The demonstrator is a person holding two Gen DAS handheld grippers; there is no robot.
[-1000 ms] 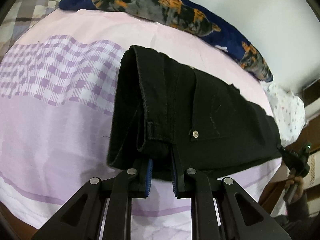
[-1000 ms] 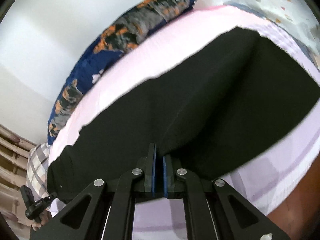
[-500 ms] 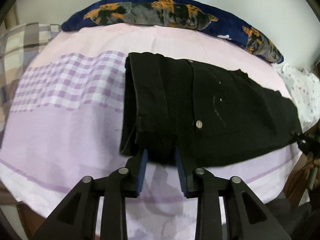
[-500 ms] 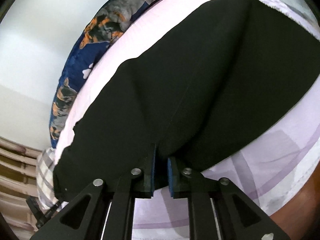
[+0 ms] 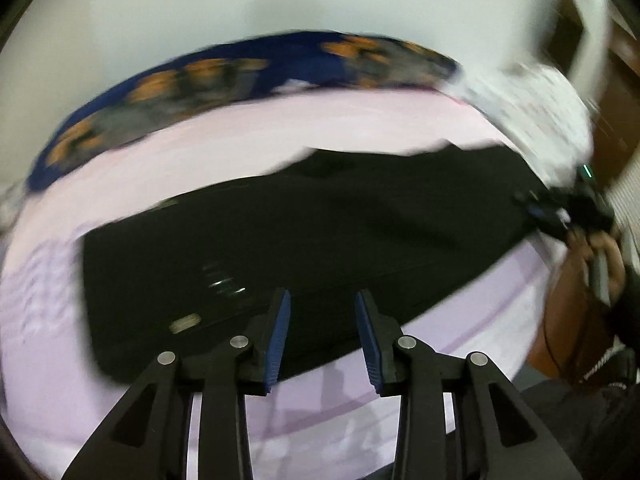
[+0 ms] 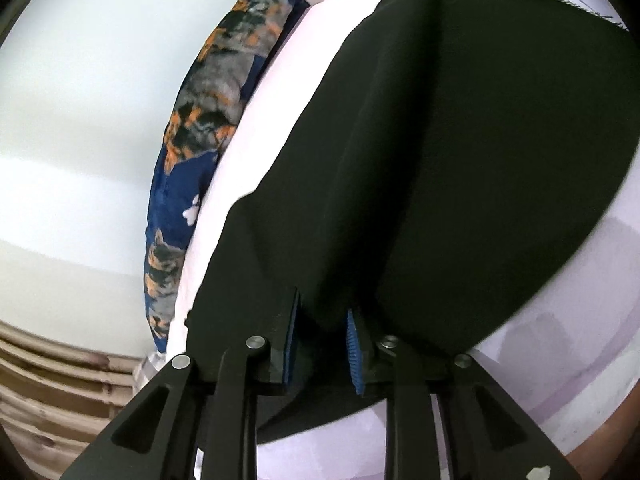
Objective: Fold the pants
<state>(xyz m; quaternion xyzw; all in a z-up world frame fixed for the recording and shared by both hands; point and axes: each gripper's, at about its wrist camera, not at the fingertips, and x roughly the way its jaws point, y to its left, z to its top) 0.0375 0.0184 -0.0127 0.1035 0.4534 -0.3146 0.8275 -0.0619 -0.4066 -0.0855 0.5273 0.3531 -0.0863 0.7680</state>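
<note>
Black pants [image 5: 320,232] lie folded lengthwise across the pink bed sheet [image 5: 280,140]; the left wrist view is motion-blurred. My left gripper [image 5: 322,300] hovers over the near long edge of the pants. Its jaws are opening, with nothing pinched between the blue pads [image 5: 280,332]. At the far right end of the pants a hand [image 5: 596,248] holds my right gripper [image 5: 540,210]. In the right wrist view the pants [image 6: 440,160] fill most of the frame. A fold of the cloth still sits between the jaws of my right gripper [image 6: 322,324], which are opening and loosening off it.
A navy pillow with an orange and grey print [image 5: 240,76] [image 6: 208,120] lines the far side of the bed by the white wall. A white dotted cloth [image 5: 540,108] lies at the right end. Dark wooden furniture [image 5: 616,92] stands beyond it. Wooden slats [image 6: 52,380] show low on the left.
My left gripper let go of the waistband, opened, and swung right along the pants' near edge. My right gripper went from shut on the fold to parted, and its view rolled.
</note>
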